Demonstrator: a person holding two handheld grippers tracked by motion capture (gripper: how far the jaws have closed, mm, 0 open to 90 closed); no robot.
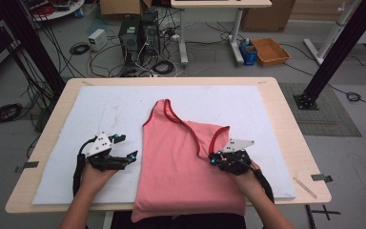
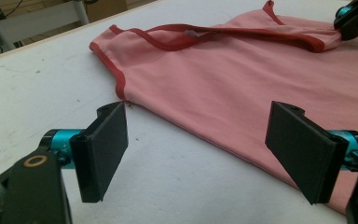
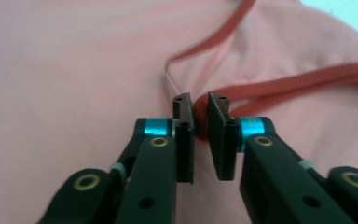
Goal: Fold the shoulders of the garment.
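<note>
- Table (image 1: 286, 119) — a white mat (image 1: 100, 119) covers most of its top.
- Pink tank top (image 1: 181, 162) lies flat at the mat's centre, hem hanging over the 6 o'clock edge, one red-trimmed strap (image 1: 169, 107) pointing to 12 o'clock.
- Left gripper (image 1: 124, 148), at 9 o'clock of the top, stands wide with nothing between its jaws.
- Right gripper (image 1: 213, 159), at 3 o'clock, is narrowed onto the red trim (image 3: 279, 86) — fabric pinched between its pads.
</note>
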